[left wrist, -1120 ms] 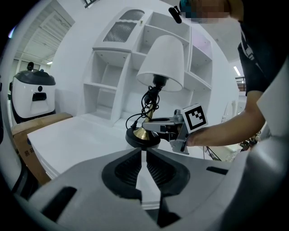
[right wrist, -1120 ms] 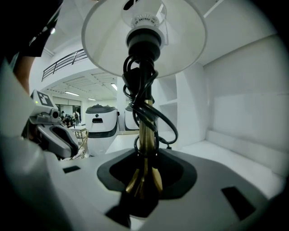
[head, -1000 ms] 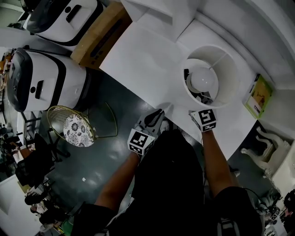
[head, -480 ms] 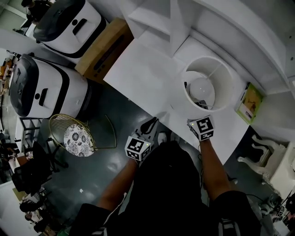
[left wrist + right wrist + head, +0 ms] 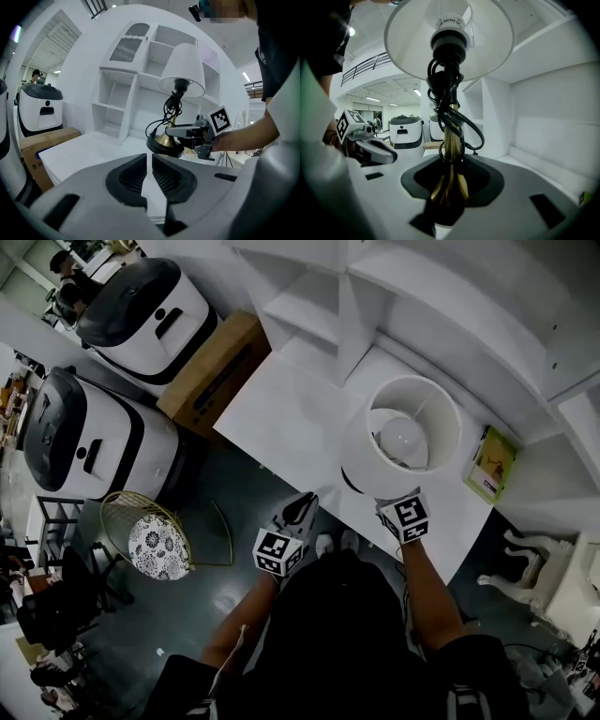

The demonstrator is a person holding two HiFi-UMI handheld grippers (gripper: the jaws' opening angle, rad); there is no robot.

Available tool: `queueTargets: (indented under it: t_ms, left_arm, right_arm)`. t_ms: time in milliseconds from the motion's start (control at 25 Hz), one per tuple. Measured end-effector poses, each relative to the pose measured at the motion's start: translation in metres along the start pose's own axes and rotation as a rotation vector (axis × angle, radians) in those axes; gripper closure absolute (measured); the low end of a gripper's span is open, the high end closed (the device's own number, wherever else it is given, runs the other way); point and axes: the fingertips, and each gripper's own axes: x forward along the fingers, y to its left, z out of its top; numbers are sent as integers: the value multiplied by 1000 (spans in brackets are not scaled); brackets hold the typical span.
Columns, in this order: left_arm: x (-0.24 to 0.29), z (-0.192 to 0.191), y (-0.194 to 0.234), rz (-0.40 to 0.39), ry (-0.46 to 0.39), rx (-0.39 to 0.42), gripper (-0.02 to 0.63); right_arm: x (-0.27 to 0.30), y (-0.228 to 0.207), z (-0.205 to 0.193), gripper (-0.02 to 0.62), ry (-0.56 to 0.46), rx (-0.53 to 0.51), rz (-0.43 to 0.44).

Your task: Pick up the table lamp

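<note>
Table lamp point(image 5: 403, 432): brass stem point(image 5: 451, 136) clamped low in right gripper point(image 5: 450, 187). Black base point(image 5: 164, 146) seems just clear of white desk point(image 5: 281, 399); uncertain. Likely top-heavy; shade point(image 5: 183, 68) fragile, cord point(image 5: 471, 131) loose, so stem is the soundest hold. Left gripper point(image 5: 149, 174) closed, empty.

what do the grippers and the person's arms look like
Both have pale grey shells; the left gripper shows dark ribbed pads. Each carries a cube of black-and-white square markers, as on the right gripper. The person wears a black short-sleeved top, forearms bare.
</note>
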Motion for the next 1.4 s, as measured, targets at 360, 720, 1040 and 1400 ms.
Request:
queueTargets:
  t_ms: [360, 720, 1040, 1400]
  left_arm:
    - [-14, 14, 17, 42, -34, -6, 586]
    - [-21, 29, 20, 52, -66, -18, 586]
    - [-23, 33, 19, 44, -69, 1, 586]
    - [-24, 34, 24, 55, -68, 10, 586]
  right_arm:
    - [-12, -2, 15, 456, -2, -4, -30]
    - [-22, 4, 28, 456, 7, 0, -11]
    - [-27, 4, 31, 456, 5, -17, -29]
    - [-30, 10, 47, 456, 0, -28, -2]
